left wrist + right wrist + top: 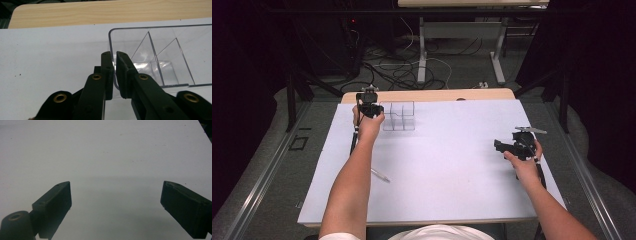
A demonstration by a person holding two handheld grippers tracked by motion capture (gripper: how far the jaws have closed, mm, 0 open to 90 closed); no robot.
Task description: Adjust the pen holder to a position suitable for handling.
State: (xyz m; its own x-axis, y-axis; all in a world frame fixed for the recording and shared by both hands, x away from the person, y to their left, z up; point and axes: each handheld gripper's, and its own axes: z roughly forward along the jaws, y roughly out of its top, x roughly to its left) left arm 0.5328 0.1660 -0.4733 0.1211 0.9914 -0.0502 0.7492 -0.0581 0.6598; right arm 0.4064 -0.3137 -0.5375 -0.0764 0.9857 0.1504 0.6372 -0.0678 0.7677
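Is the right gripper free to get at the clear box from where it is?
Probably yes. The right gripper hangs open over bare white sheet, and nothing lies between it and the clear box. The left gripper is clamped on the box's near left wall.

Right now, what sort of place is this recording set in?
Probably a lab or recording workspace: a white-topped table, loose cables across the floor behind it, and dark curtains at the sides.
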